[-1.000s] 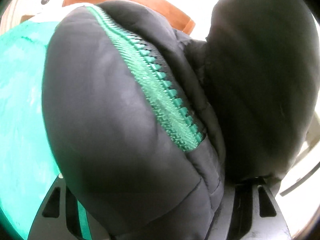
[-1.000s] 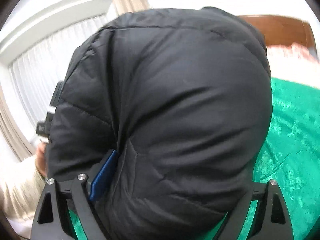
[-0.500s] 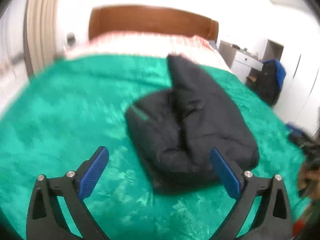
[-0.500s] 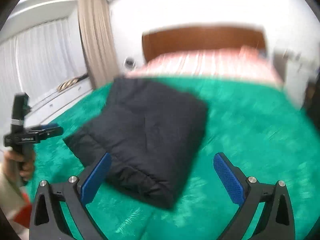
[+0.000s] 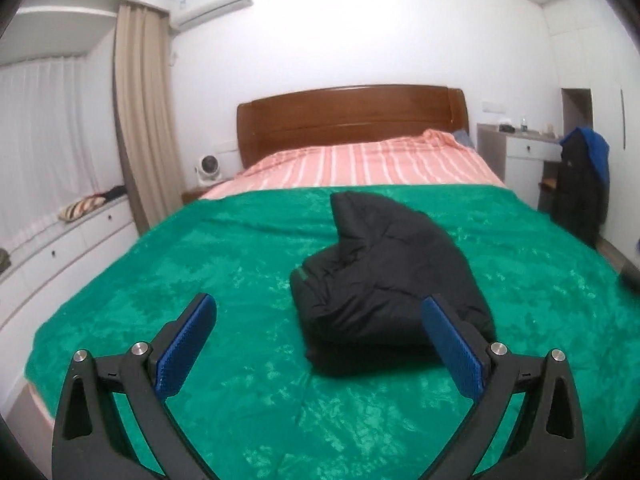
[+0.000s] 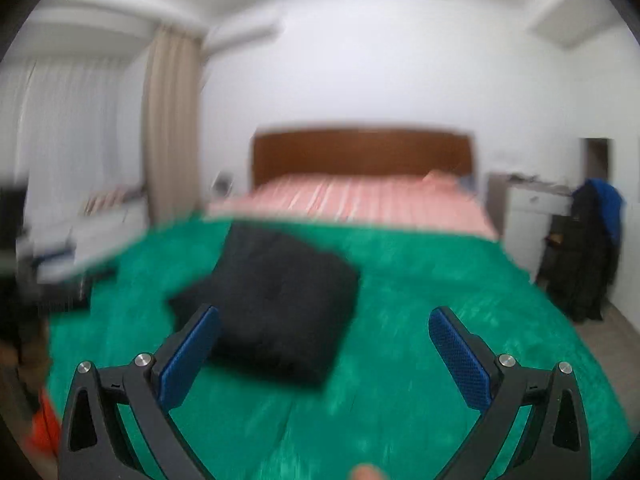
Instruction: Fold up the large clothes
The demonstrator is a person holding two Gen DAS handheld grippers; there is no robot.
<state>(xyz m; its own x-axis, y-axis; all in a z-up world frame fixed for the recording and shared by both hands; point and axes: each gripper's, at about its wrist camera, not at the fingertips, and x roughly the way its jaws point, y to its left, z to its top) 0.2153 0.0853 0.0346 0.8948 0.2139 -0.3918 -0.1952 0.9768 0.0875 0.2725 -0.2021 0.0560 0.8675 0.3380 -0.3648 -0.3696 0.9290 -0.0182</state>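
Listing one black puffer jacket (image 5: 384,280), folded into a compact bundle, lying on the green blanket (image 5: 200,280) of the bed, mid-mattress. We note the hood end poking up toward the wooden headboard (image 5: 352,120). Left claw (image 5: 320,346): jaws have just opened wide, nothing between them, short of the bundle. Right claw (image 6: 324,354): the same, jaws apart and empty. We judge the folding essentially done; at most the raised hood end remains to flatten.
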